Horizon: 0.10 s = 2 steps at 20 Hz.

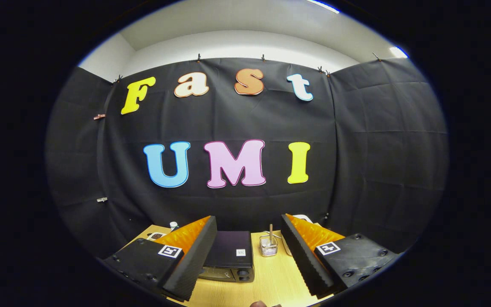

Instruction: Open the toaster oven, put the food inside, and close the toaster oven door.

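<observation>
Tool (249,251) is held with fingers spread wide and empty, high above the bench (271,281); toaster oven (229,260) is seen lower centre between them, door seemingly closed, stage undecidable.

Left finger hides the toaster oven (228,256) door's left part.
</observation>
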### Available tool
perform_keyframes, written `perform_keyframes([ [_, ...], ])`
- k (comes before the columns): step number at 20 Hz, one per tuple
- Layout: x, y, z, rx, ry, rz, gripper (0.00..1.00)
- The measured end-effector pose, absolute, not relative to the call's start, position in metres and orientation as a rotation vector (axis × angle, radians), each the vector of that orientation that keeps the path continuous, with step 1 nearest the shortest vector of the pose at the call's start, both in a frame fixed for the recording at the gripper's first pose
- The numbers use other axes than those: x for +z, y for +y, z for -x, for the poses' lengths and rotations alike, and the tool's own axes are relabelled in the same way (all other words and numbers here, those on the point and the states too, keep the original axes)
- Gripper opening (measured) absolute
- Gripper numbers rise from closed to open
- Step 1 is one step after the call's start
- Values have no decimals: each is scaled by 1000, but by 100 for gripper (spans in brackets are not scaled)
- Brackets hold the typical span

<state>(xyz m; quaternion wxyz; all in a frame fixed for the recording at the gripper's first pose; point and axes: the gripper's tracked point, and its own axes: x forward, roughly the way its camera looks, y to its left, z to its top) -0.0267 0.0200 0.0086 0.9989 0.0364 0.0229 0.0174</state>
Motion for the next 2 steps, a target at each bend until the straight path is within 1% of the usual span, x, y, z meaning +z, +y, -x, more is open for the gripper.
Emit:
perform_keyframes([
  [2, 7, 20, 25, 38, 50, -71, 98],
])
